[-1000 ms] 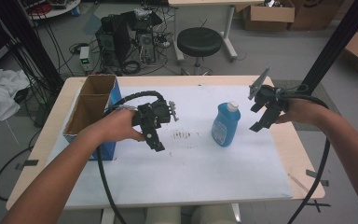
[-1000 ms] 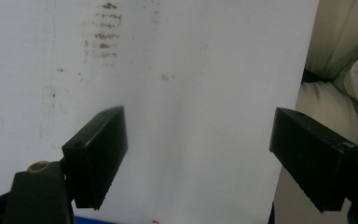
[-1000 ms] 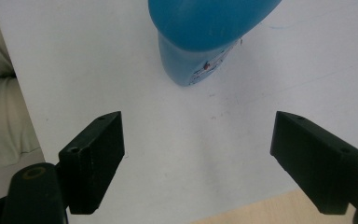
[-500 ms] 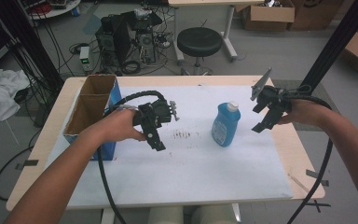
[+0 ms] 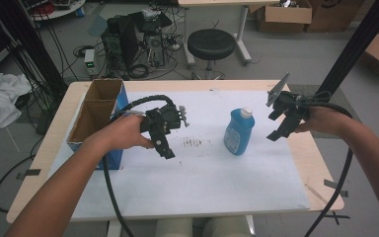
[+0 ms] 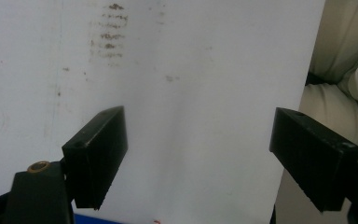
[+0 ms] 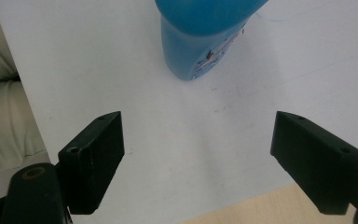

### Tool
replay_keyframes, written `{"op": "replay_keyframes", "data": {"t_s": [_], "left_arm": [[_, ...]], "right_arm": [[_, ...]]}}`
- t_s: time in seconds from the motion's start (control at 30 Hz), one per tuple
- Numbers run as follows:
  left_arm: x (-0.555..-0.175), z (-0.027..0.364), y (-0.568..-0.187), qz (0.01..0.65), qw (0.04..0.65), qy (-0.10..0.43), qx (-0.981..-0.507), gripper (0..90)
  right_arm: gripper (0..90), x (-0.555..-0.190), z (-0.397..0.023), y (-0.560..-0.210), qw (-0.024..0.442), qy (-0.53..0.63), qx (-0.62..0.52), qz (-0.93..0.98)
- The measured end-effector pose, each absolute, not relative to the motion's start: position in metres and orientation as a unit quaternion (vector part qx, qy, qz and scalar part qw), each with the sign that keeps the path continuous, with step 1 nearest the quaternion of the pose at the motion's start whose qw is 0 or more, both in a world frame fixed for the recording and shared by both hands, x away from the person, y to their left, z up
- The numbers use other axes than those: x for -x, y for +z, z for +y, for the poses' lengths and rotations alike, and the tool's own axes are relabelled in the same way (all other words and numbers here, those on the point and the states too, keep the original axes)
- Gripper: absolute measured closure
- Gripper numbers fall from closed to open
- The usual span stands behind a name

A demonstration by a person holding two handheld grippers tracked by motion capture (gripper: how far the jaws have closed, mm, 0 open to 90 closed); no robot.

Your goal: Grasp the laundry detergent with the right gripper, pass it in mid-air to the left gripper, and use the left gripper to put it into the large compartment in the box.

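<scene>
A blue bottle (image 5: pixel 239 131) with a white cap stands upright on the white sheet (image 5: pixel 202 182), right of centre. My left gripper (image 5: pixel 168 141) hovers above the sheet to the bottom-left of the bottle, open, jaws pointing down. In the left gripper view my left gripper (image 6: pixel 198 158) has nothing between its jaws and looks onto the sheet and some dark smudges (image 6: pixel 106 32). My right gripper (image 5: pixel 275 124) is held in the air just right of the bottle, open and empty. Beyond my right gripper (image 7: pixel 198 158) in its own view stands the bottle's lower body (image 7: pixel 200 42), apart from the jaws.
An open cardboard box (image 5: pixel 96 118) with blue sides stands at the table's left edge. Bare wood (image 5: pixel 321 163) borders the sheet on the right. A black stool (image 5: pixel 211 44) and computer gear (image 5: pixel 128 39) stand on the floor behind. The person's legs (image 6: pixel 345 60) lie past the near edge.
Both grippers have hardly moved; the right one has edged slightly to the right. The bottle stands where it was.
</scene>
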State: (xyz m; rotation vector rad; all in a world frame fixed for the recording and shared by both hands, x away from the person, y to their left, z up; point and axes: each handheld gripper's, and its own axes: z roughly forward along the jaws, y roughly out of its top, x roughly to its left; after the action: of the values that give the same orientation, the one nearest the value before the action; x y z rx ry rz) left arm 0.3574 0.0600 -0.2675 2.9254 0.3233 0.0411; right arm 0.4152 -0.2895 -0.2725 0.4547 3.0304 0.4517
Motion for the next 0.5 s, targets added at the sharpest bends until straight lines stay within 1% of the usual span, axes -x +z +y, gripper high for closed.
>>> {"op": "replay_keyframes", "data": {"t_s": [0.5], "left_arm": [[-0.3584,0.0627,-0.2695,0.112,0.104,0.023,-0.988,20.0]], "right_arm": [[17.2,-0.406,-0.2884,-0.2714,0.023,0.154,-0.181,0.971]]}}
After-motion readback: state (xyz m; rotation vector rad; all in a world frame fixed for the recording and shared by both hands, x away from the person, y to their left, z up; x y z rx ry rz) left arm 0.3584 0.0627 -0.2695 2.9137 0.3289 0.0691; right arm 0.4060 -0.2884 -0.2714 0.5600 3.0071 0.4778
